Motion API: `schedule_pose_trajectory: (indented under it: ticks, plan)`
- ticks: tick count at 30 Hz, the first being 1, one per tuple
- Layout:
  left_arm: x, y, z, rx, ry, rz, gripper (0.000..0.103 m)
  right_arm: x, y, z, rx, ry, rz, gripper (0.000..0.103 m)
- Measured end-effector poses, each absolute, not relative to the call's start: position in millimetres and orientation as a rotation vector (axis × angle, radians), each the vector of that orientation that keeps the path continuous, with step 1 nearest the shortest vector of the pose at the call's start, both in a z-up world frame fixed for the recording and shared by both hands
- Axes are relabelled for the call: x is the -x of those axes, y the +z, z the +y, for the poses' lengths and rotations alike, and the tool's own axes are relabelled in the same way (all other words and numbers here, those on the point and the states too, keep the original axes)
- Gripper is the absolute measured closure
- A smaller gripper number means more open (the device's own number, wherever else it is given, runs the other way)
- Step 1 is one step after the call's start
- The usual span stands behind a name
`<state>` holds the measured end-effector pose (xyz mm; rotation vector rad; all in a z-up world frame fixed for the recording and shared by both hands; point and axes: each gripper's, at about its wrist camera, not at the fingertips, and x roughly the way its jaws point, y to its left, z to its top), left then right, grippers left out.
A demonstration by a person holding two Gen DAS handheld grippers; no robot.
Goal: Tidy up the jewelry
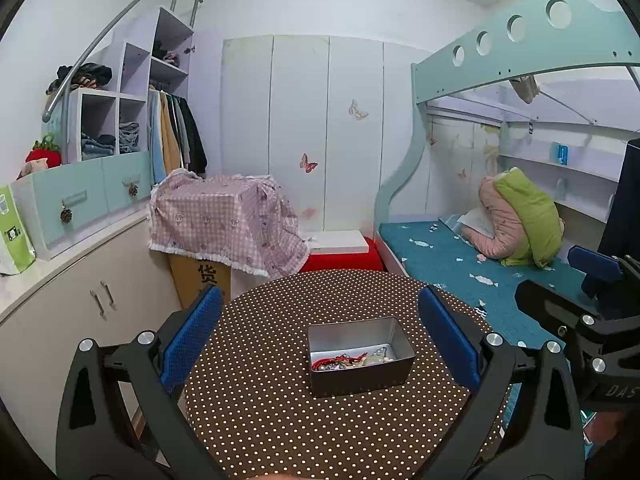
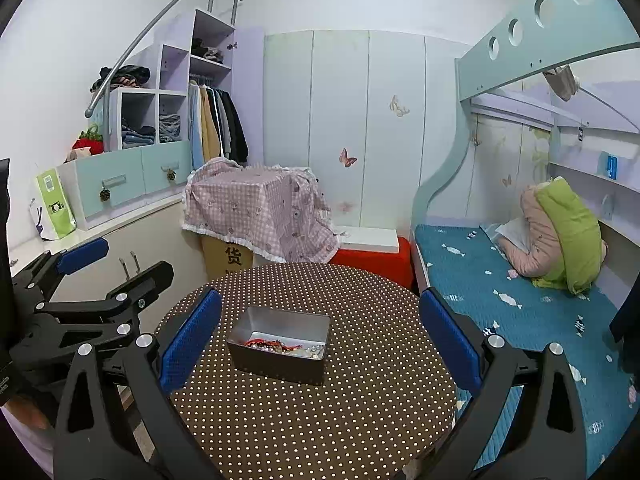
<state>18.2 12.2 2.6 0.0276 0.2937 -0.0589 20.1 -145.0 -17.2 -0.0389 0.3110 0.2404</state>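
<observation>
Blue bed (image 1: 460, 264), checked cloth (image 1: 224, 220) (draped over a cardboard box (image 1: 200, 280)), wardrobe (image 1: 340, 128).

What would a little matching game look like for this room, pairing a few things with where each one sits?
Things:
1. jewelry
2. metal tin
3. green pillow
4. pink checked cloth

Places:
A. on the blue bed
B. draped over a cardboard box
C. inside the tin
D. on the dotted round table

Pairs: 1-C, 2-D, 3-A, 4-B
</observation>
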Motion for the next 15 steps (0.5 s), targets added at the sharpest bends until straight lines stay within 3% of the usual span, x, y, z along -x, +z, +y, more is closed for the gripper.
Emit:
schedule_pose_trajectory:
  ticks: [15]
  plan:
    - [-8.8,8.3,9.6,-0.028,-0.056,0.285,0.005,-12.7,-15.3,-147.3,0.051,0.222,0.308,0.008]
